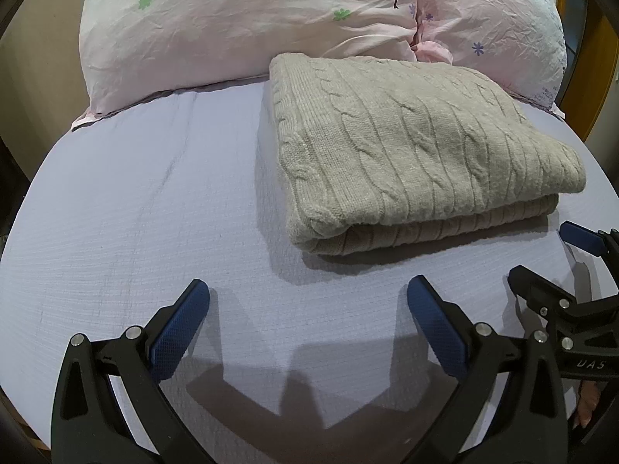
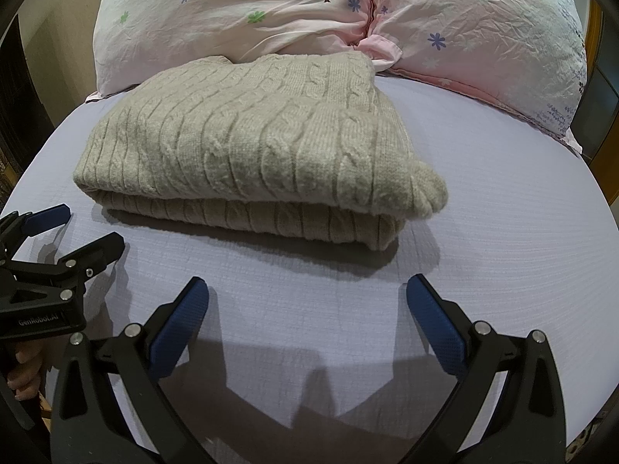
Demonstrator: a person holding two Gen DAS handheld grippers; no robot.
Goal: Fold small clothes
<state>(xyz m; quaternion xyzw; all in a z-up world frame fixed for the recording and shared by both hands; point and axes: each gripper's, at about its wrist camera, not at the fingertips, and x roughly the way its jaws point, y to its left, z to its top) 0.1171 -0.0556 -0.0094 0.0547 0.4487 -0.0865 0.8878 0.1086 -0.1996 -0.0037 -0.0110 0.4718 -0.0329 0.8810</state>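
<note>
A beige cable-knit sweater [image 1: 418, 147] lies folded in a thick rectangle on the lavender bedsheet [image 1: 135, 212], its folded edge facing me. It also shows in the right wrist view [image 2: 247, 147]. My left gripper [image 1: 307, 294] is open and empty, hovering above the sheet in front of the sweater's left corner. My right gripper [image 2: 307, 294] is open and empty, in front of the sweater's right corner. Each gripper shows at the edge of the other's view: the right one [image 1: 541, 255] and the left one [image 2: 89, 228].
Two pink floral pillows [image 1: 240, 27] [image 2: 483, 27] lean behind the sweater at the head of the bed. A wooden frame [image 1: 595, 77] borders the right side. Bare sheet [image 2: 503, 212] lies left and right of the sweater.
</note>
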